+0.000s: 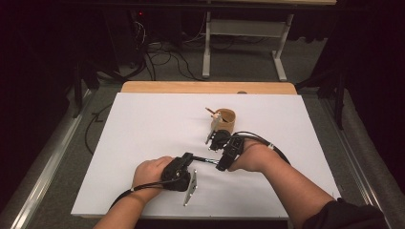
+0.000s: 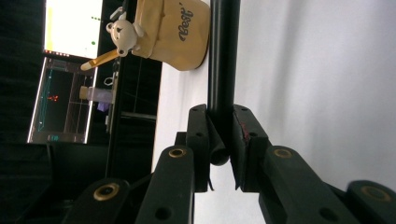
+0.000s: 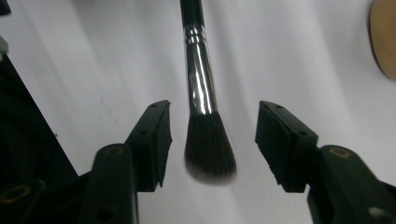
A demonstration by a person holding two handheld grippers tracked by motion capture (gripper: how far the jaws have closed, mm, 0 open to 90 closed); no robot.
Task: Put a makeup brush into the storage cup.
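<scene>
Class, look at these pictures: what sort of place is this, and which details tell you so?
Probably a lab or recording workspace, not a home. A white sheet covers a wooden table, cables lie tangled on the carpet behind it, and a lit monitor stands in the dark in the left gripper view.

Wide bare white desk (image 1: pixel 143 129) left of the tan cup (image 1: pixel 224 120), open for passing. Same beyond the cup and to its right. Tight on the near side of the cup: right tongs (image 1: pixel 217 141) just beside it, brush (image 1: pixel 203 160) stretched across to left tongs (image 1: pixel 187 157).
</scene>
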